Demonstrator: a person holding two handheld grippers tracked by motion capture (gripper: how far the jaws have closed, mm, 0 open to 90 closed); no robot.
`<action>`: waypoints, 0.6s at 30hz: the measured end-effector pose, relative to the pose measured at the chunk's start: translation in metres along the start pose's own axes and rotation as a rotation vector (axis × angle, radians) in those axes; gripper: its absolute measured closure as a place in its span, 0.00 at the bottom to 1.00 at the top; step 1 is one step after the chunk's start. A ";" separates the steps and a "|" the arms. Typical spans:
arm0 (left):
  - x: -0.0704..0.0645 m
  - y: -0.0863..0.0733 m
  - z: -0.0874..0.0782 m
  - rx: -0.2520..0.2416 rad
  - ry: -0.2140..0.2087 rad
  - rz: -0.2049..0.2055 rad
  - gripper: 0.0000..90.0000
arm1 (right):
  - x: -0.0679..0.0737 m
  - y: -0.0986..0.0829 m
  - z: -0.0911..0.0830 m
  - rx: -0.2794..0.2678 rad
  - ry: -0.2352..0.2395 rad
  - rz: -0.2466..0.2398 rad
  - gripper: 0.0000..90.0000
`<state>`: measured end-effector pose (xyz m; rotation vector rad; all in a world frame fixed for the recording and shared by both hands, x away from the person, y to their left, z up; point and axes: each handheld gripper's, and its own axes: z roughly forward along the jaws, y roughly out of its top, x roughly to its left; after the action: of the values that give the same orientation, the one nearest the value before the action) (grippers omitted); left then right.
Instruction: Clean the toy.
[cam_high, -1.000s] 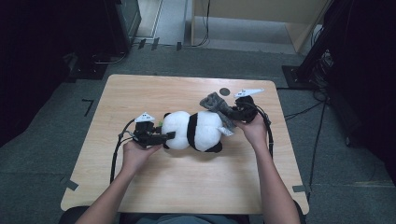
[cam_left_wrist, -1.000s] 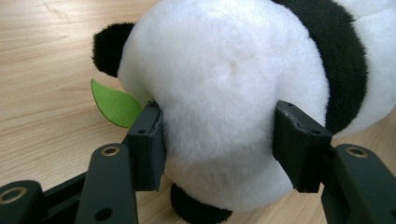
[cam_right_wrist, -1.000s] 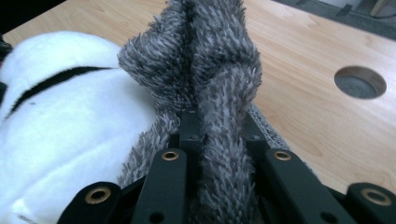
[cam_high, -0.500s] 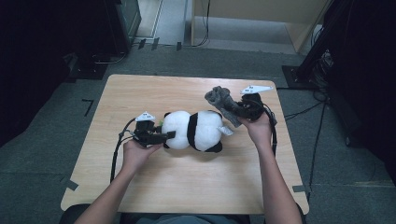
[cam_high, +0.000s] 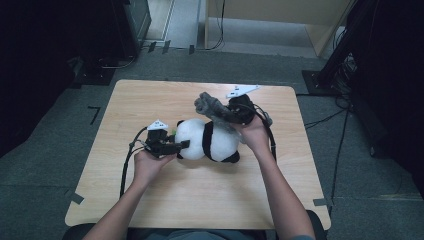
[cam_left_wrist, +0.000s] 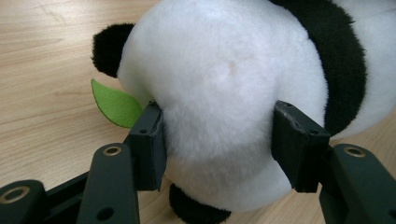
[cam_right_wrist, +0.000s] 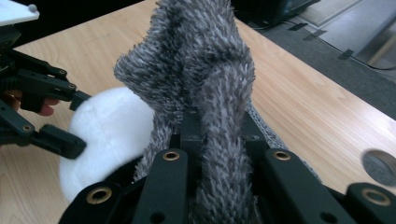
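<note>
A plush panda (cam_high: 207, 141) lay on its side near the middle of the wooden surface (cam_high: 200, 200), its white head toward the person's left and its black-banded body toward the right. The left tool (cam_high: 181, 145) was clamped on the panda's head: in the left gripper view its two black jaws pressed into the white fur from either side, denting it, with a black ear (cam_left_wrist: 108, 48) above and a small green felt leaf (cam_left_wrist: 116, 103) sticking out just beside one jaw. The left hand (cam_high: 150, 162) held that tool low, close to the surface.

The right tool (cam_high: 227, 114) was clenched on a grey fuzzy cloth (cam_high: 210, 106), raised above the panda's body; in the right gripper view the cloth (cam_right_wrist: 205, 84) stood up bunched between the closed jaws and drooped down over them toward the panda's white fur (cam_right_wrist: 109, 135). The right hand (cam_high: 255, 134) sat beside the panda's rear. Nothing on the surface served as a container; panda and cloth were out in the open.
</note>
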<state>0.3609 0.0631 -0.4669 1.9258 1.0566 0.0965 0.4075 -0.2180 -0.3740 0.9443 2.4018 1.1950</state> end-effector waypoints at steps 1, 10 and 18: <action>-0.001 0.000 0.000 -0.001 0.002 -0.001 0.47 | 0.004 0.002 0.005 0.007 0.008 -0.010 0.87; -0.002 -0.004 -0.001 -0.008 0.012 0.008 0.47 | 0.034 0.013 0.042 0.055 0.071 -0.082 0.87; 0.000 -0.004 -0.001 -0.005 0.014 0.017 0.46 | 0.045 0.011 0.059 0.107 0.106 -0.100 0.87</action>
<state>0.3577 0.0645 -0.4698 1.9325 1.0482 0.1229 0.4099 -0.1478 -0.4007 0.7989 2.5866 1.1164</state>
